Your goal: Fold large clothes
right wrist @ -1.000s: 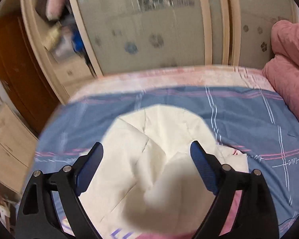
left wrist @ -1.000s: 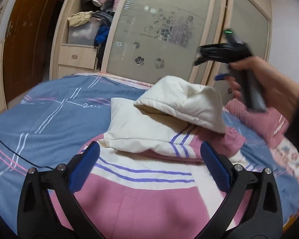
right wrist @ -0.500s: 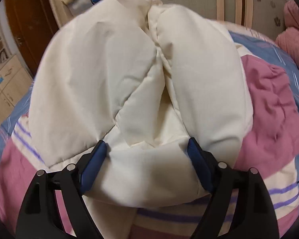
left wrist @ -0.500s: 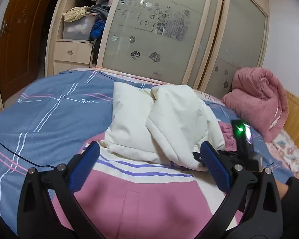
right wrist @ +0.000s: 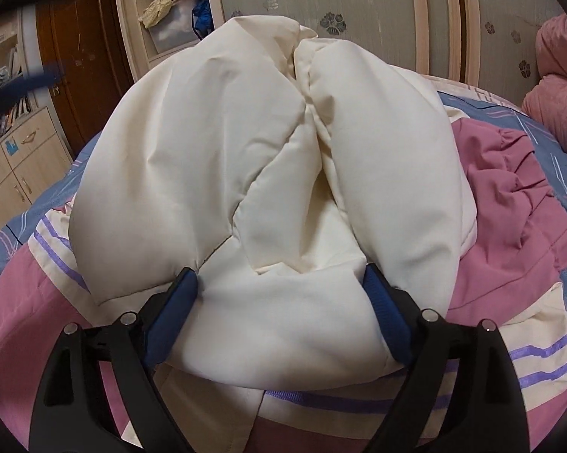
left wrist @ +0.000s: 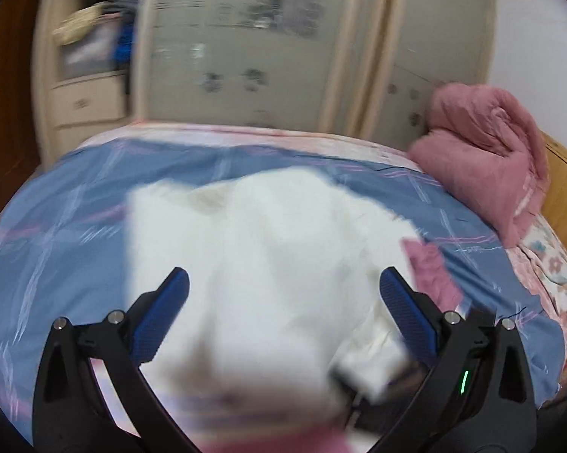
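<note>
A padded coat lies on the bed, cream with pink panels [right wrist: 37, 302] and purple stripes. Its puffy cream hood [right wrist: 215, 143] is folded down over the body. My right gripper [right wrist: 279, 275] straddles the hood's near edge. The fabric fills the gap and touches both blue pads [right wrist: 173, 309], and the jaws are opening. My left gripper [left wrist: 283, 279] hovers open over the cream coat [left wrist: 268, 249] with nothing between its fingers; that view is motion-blurred. The right gripper's body, with a green light [left wrist: 464, 377], shows behind the left gripper's right finger.
The bed has a blue striped sheet [left wrist: 75, 207]. A rolled pink quilt [left wrist: 487, 151] sits at its far right by a wooden headboard [left wrist: 563, 196]. A wardrobe with frosted sliding doors [right wrist: 359, 7] stands behind the bed. Drawers and shelves [right wrist: 15, 158] are on the left.
The right gripper came down from the air onto the bed, and the hood now lies between its fingers. The left gripper has swung forward over the cream coat, blurring its view.
</note>
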